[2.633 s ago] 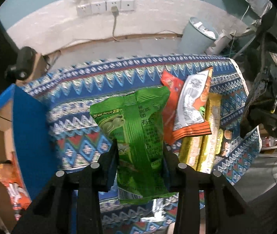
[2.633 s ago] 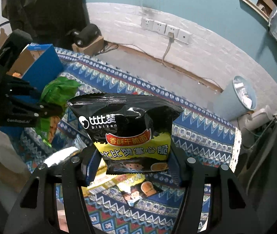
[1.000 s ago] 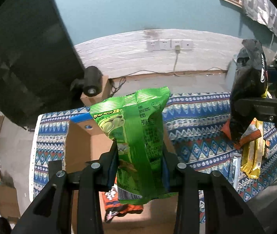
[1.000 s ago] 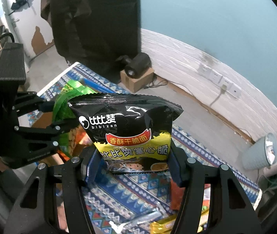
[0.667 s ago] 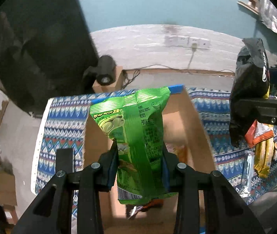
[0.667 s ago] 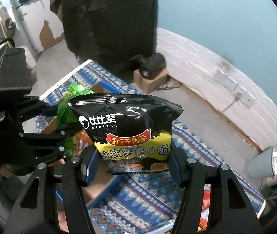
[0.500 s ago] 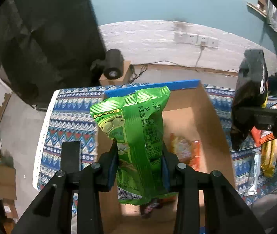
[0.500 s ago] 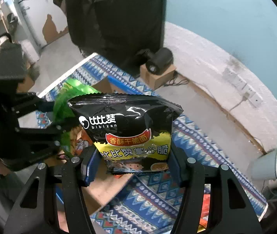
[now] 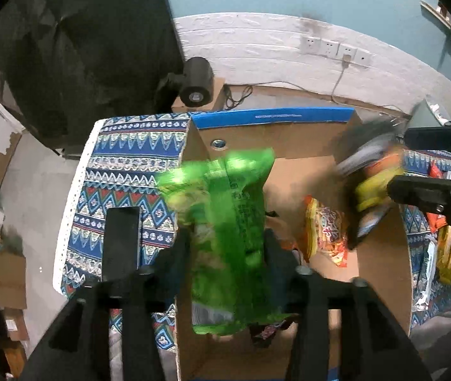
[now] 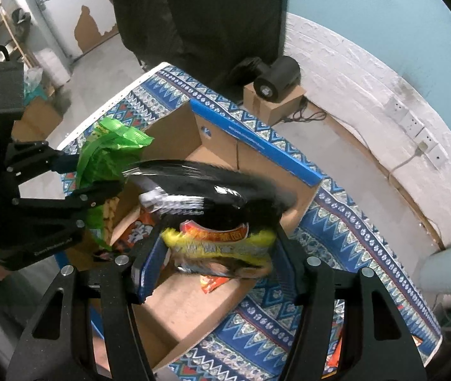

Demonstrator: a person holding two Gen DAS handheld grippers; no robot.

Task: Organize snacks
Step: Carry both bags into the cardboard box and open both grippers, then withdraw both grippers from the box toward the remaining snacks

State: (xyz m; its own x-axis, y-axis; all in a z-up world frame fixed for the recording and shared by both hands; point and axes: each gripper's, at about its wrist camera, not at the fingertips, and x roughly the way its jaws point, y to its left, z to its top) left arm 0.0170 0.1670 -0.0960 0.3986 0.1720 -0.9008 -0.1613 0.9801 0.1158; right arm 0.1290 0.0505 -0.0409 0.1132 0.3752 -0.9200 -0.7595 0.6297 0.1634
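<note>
An open cardboard box with a blue rim (image 9: 273, 117) stands on a patterned cloth. A green snack bag (image 9: 225, 222) hangs blurred over the box between the fingers of my left gripper (image 9: 227, 254). That gripper's jaws are opening and the bag is slipping down. In the right wrist view a black and yellow noodle bag (image 10: 212, 190) is blurred and tips forward over the box (image 10: 257, 146). My right gripper (image 10: 217, 263) is opening on either side of it. Orange packs (image 9: 324, 231) lie in the box.
The patterned cloth (image 9: 124, 171) bears a flat black rectangle (image 9: 120, 241) left of the box and several loose snacks (image 9: 444, 244) to its right. A black cylinder on a small carton (image 9: 197, 79) and a pale bin (image 10: 444, 266) stand on the floor beyond.
Both grippers moved over the box and sank toward it. The left jaws have spread and the green bag has started to drop. The black bag has tipped forward and slid lower.
</note>
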